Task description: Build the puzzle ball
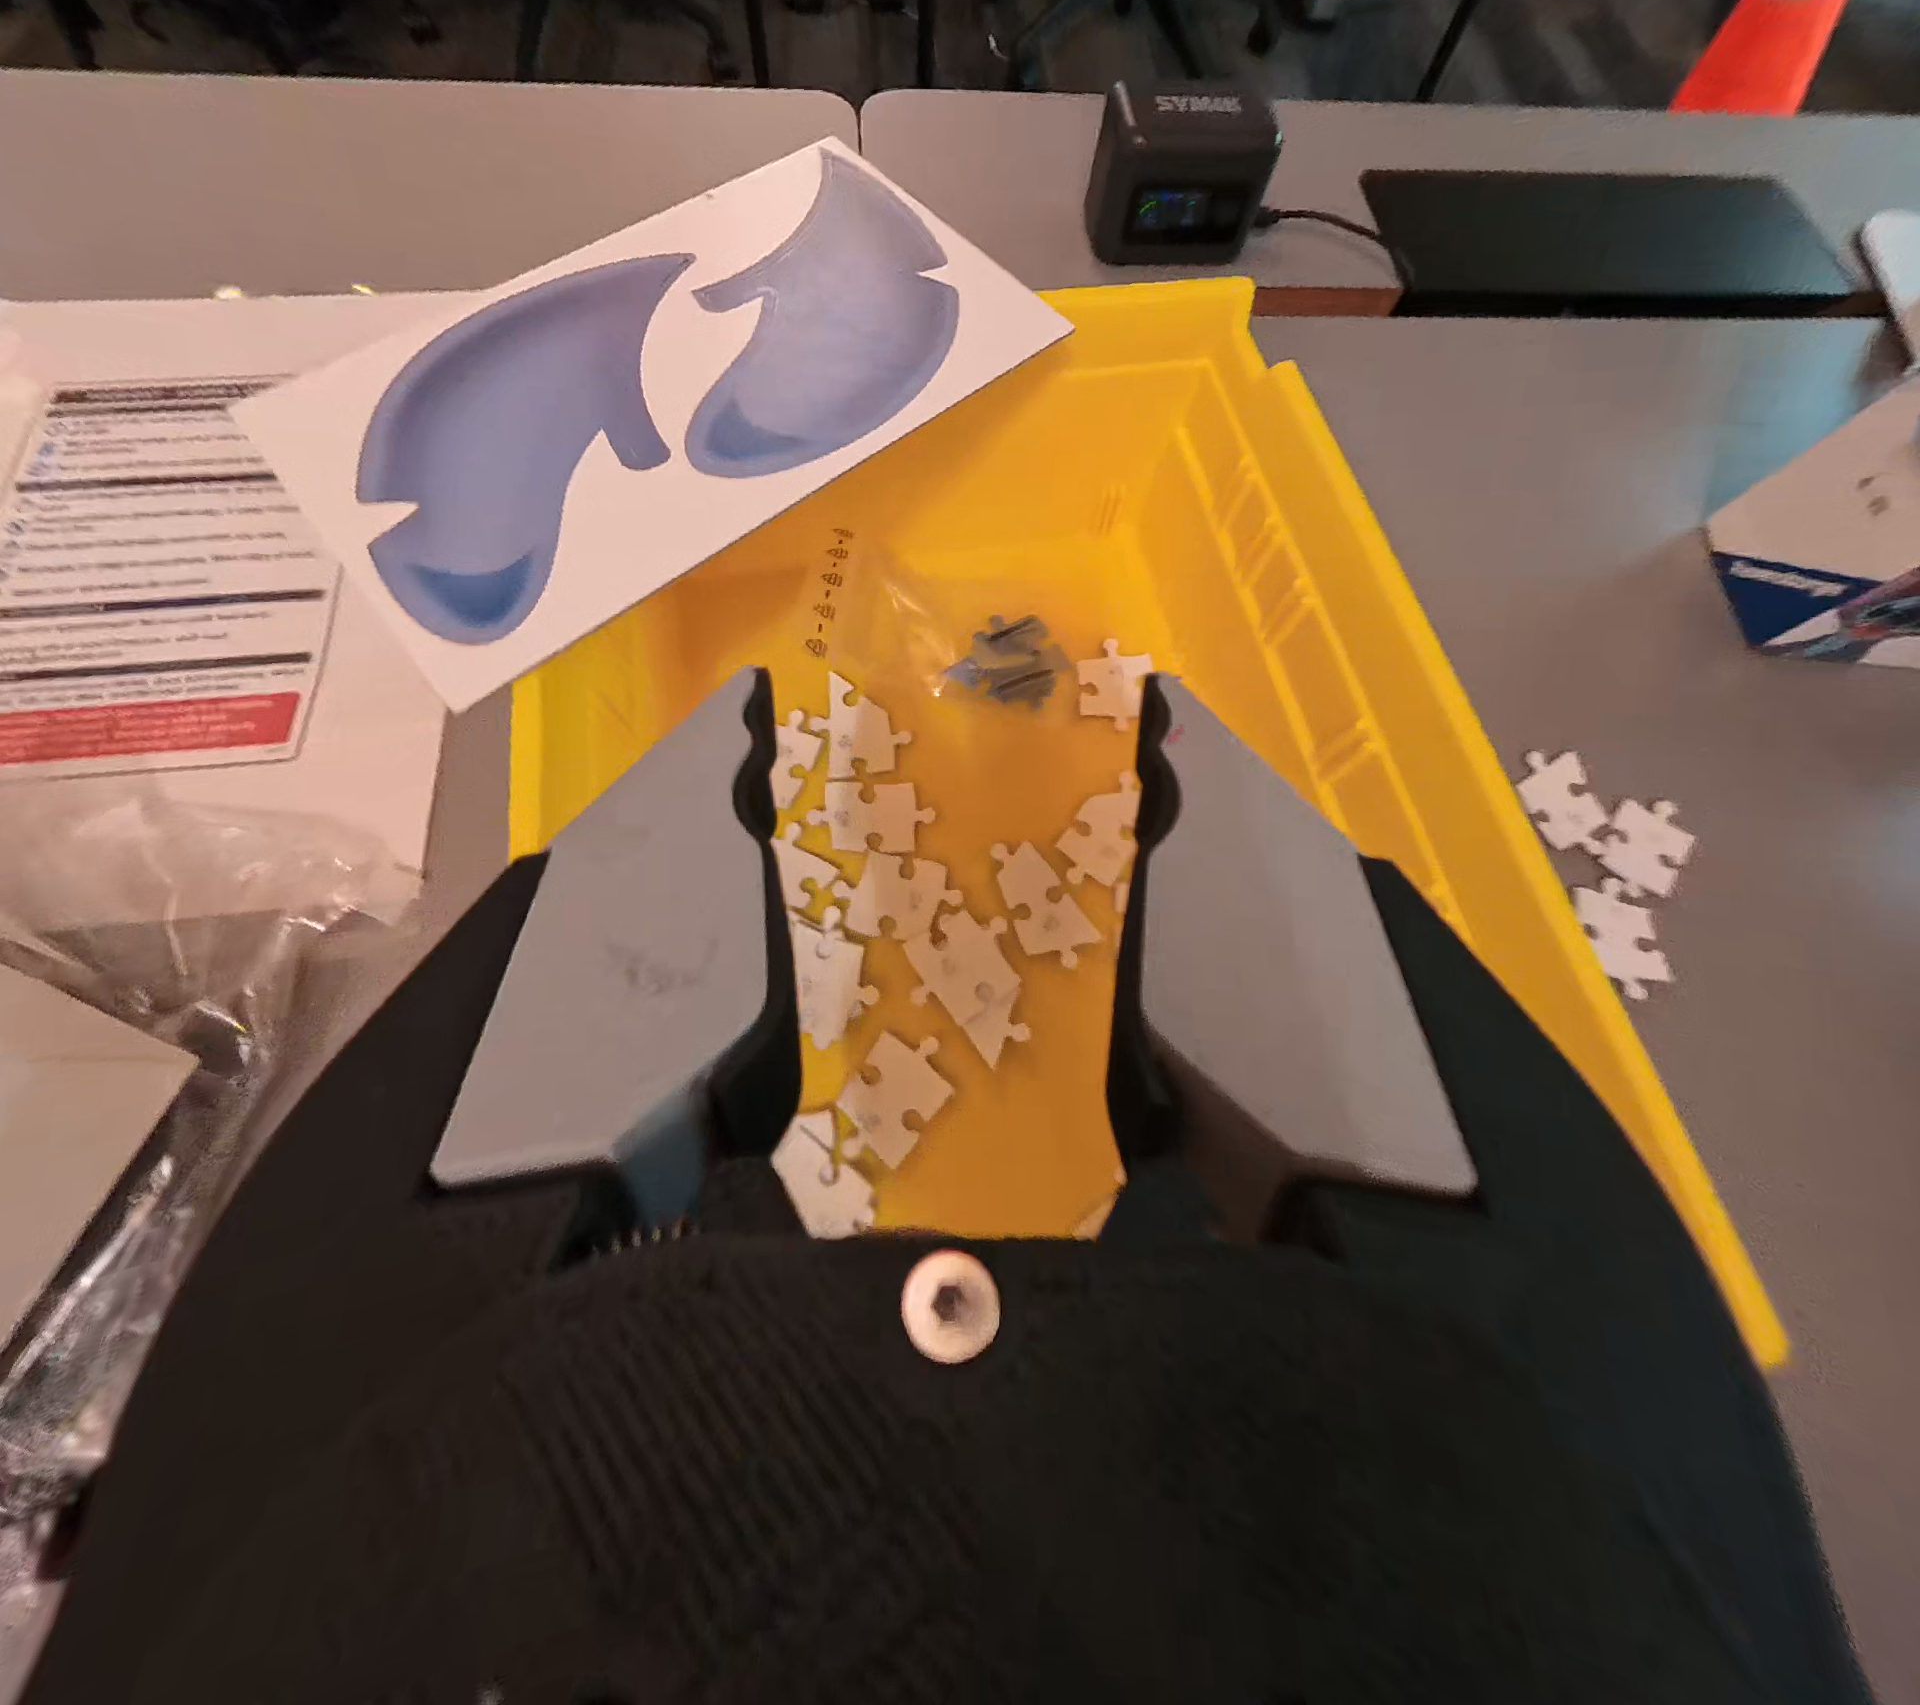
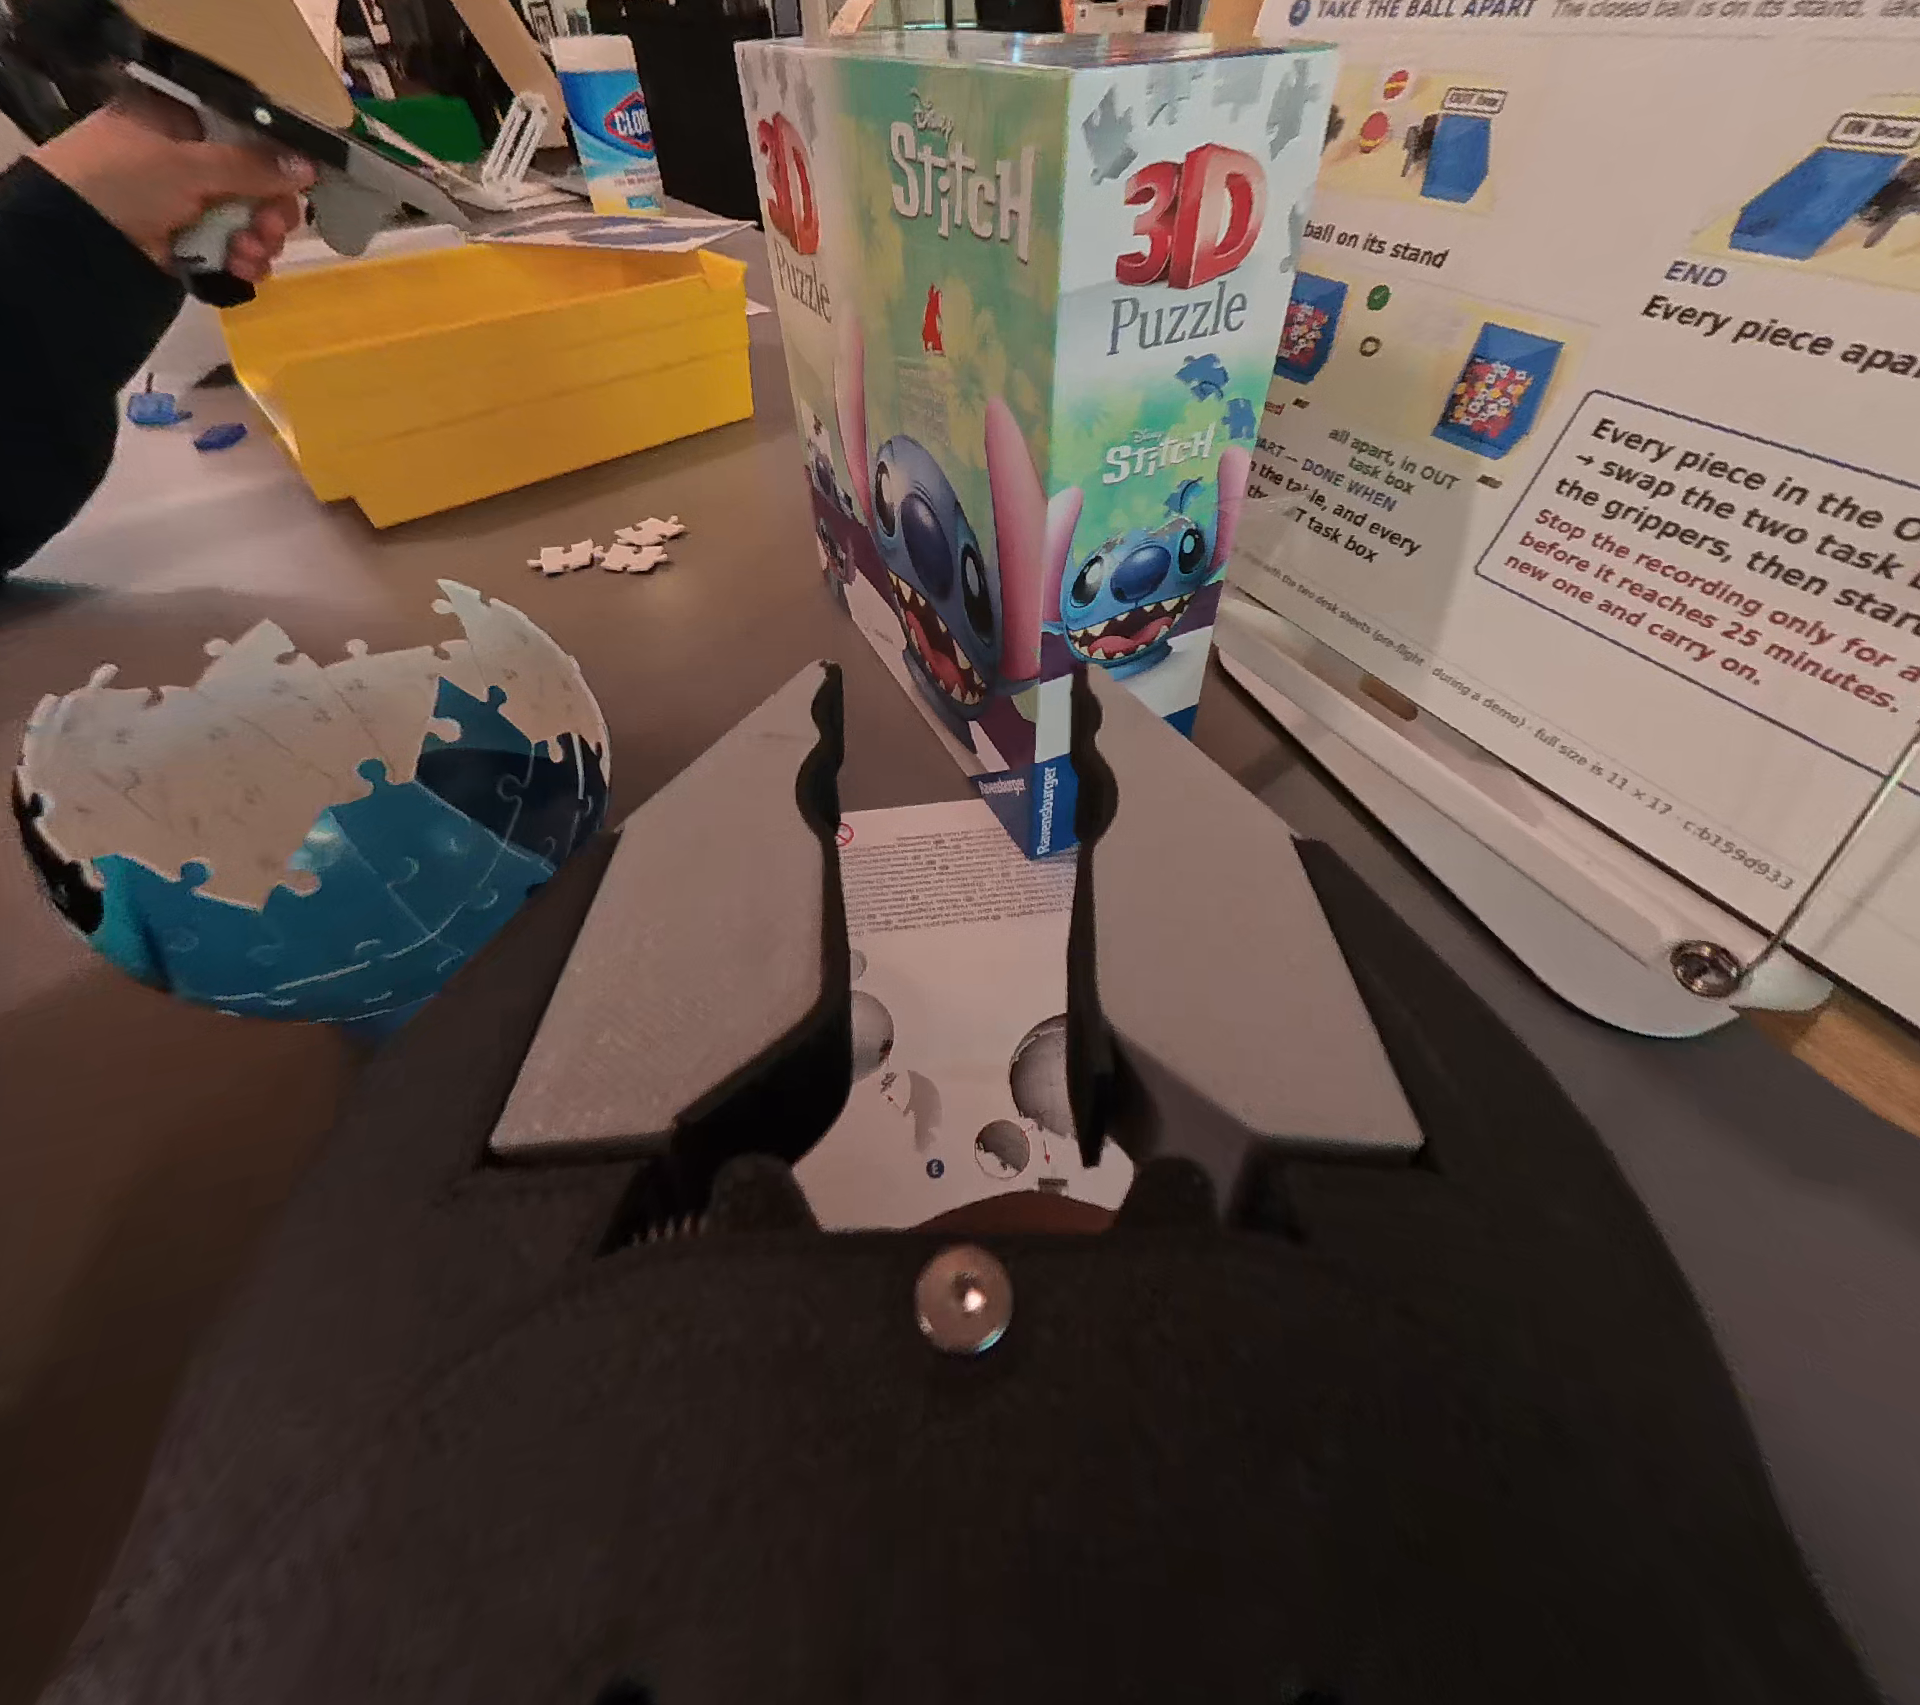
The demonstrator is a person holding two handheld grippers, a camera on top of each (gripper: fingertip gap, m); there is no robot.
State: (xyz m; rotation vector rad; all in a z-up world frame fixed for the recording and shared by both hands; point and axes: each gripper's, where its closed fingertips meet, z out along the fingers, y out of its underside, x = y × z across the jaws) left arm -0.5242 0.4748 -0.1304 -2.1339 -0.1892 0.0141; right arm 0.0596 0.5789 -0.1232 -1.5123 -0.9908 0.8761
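- The left gripper hangs over the yellow bin, its fingers spread wide with nothing between them; its black body hides the near end of the bin.
- Loose puzzle pieces lie white side up on the bin floor between the fingers (more may sit under the gripper body, which cannot be seen).
- A small clear bag with dark parts lies at the far end of that scatter; what the parts are is hard to make out.
- A white card printed with two blue curved shapes rests across the bin's far left corner, covering it.
- Three more white pieces lie on the grey table just right of the bin.
- The right gripper is also spread and empty, held above a printed leaflet that its fingers partly cover.
- The half-built puzzle ball, an open blue bowl with a white inside and a jagged rim, sits to the left of the right gripper; its lower edge is cut off by the gripper body.
- The puzzle box stands upright just beyond the leaflet, with an instruction board cropped at the right edge.
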